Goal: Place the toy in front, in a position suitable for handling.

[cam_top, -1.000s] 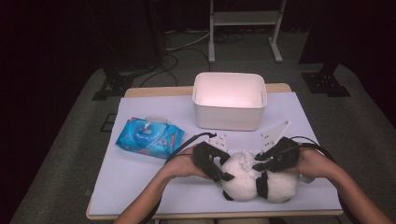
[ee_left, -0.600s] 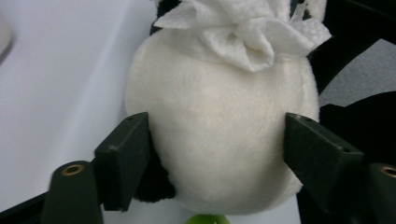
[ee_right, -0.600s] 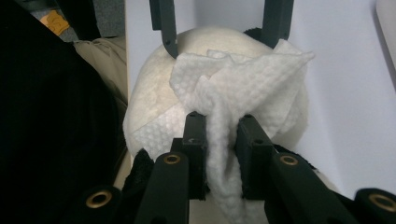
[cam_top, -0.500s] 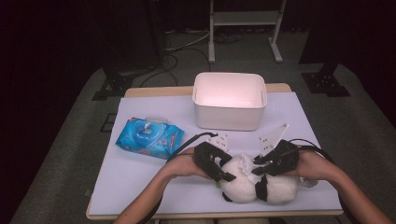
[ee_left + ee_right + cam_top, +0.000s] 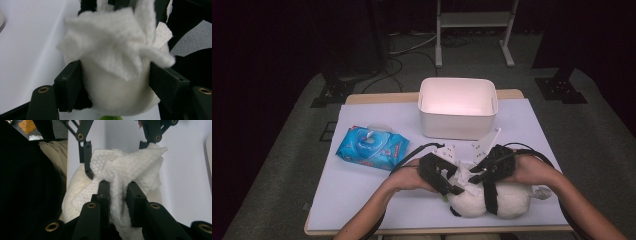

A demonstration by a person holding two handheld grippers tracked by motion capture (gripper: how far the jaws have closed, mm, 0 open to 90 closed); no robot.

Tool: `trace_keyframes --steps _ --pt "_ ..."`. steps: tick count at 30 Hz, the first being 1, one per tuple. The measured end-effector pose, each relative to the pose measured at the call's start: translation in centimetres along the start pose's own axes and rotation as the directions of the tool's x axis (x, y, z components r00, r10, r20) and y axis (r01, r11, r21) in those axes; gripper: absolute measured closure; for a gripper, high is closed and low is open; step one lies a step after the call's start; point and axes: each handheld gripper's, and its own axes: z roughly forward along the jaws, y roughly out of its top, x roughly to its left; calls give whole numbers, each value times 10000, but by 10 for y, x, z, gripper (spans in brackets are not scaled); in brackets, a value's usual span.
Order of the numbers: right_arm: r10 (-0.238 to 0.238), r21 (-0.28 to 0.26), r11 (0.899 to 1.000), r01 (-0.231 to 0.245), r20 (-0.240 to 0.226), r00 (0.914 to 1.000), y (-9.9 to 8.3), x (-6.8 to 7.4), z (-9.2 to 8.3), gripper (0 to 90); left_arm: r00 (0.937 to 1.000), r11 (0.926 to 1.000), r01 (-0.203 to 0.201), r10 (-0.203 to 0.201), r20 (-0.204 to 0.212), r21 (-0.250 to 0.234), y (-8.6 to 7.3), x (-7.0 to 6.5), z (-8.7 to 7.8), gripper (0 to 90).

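We cannot see the face of the plush toy (image 5: 492, 200), since both hands and the white wipe (image 5: 464, 175) cover it. In the left gripper view the wipe (image 5: 117, 42) blurs, and a green bit (image 5: 110, 117) is cut off by the bottom edge.

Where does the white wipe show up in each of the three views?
High view: white wipe, lower centre, between both claws atop the plush toy.
Left gripper view: wipe at centre, over the plush.
Right gripper view: wipe at centre, running down between the jaws.
Shared landmark: the plush toy.
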Motion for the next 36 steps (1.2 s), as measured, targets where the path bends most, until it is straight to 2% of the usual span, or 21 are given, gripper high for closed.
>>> trace_keyframes --steps 2,6,14,23,24,28,32,36 --pt "-150 27 9999 150 -5 9999 3 -2 3 743 10000 10000 23 -23 -11 -12 -1 0 0 280" --pt "-57 105 9999 57 -36 10000 1 -2 0 743 9999 9999 102 -103 -99 -129 -1 0 0 272" --pt "312 401 9987 -319 173 9994 -20 -2 -17 745 9999 9999 83 -84 -125 -79 0 -2 0 270" --pt "596 298 9977 -614 605 9964 -35 0 -41 745 9999 10000 65 -65 -158 -26 1 -1 -1 267" --pt "750 218 9968 -768 735 9945 -41 0 -48 745 9998 9999 97 -98 -166 -54 0 -1 -1 267" --pt "989 10 9950 -995 925 9908 -52 1 -55 745 9997 9997 173 -176 -149 -189 -1 0 -1 266" --pt "1247 -203 9921 -1234 803 9889 -61 3 -50 745 9997 9997 154 -157 -167 -181 -1 -1 0 255" --pt "1381 -569 9893 -1342 723 9878 -70 7 -45 745 9996 9998 120 -123 -242 -159 0 -1 0 196"
